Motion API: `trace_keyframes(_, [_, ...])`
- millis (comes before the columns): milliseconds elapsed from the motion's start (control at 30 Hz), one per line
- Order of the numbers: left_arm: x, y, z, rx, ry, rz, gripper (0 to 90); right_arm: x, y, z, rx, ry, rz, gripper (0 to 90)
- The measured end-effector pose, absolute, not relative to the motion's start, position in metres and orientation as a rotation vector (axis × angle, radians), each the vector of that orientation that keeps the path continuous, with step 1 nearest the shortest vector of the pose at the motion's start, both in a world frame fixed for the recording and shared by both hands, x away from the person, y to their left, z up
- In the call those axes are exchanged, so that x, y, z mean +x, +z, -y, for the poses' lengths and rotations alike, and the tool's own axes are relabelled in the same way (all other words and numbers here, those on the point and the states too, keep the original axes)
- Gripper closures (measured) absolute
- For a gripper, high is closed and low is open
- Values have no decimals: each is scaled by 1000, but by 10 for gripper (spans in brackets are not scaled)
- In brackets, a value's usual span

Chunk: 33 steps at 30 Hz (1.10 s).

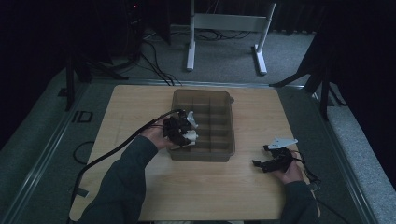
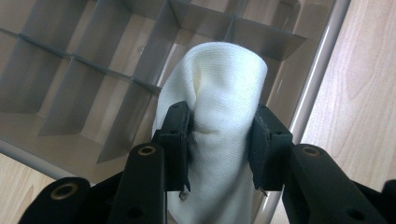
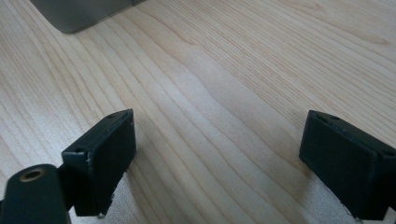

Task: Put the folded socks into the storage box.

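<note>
No readable labels, brands or numbers on the divided tray [image 1: 224, 135], table [image 1: 261, 116] or cloth [image 2: 224, 93]

1. In the left gripper view, the white rolled cloth [image 2: 219, 116] runs off the picture at 6 o'clock, so its lower end is cut off.
2. The same cloth hides the compartment floor of the grey divided tray [image 2: 93, 74] behind it.
3. In the high view, the cloth is small and dim, partly covered by the left gripper [image 1: 180, 129] at its 9 o'clock.
4. In the right gripper view, the tray corner [image 3: 79, 14] is cut off at 12 o'clock.
</note>
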State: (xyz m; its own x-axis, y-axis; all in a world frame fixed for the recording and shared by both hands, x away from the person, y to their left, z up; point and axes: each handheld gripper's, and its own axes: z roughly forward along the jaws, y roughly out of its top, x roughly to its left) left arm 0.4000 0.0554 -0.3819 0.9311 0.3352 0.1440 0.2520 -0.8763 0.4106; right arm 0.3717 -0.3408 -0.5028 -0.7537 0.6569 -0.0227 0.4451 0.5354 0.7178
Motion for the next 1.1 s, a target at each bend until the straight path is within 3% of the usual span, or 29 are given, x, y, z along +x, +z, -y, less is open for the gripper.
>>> trace_keyframes(1100, [415,-407,-49,2802,186,-547,646,372,-503,341,918,1040,-2487,103])
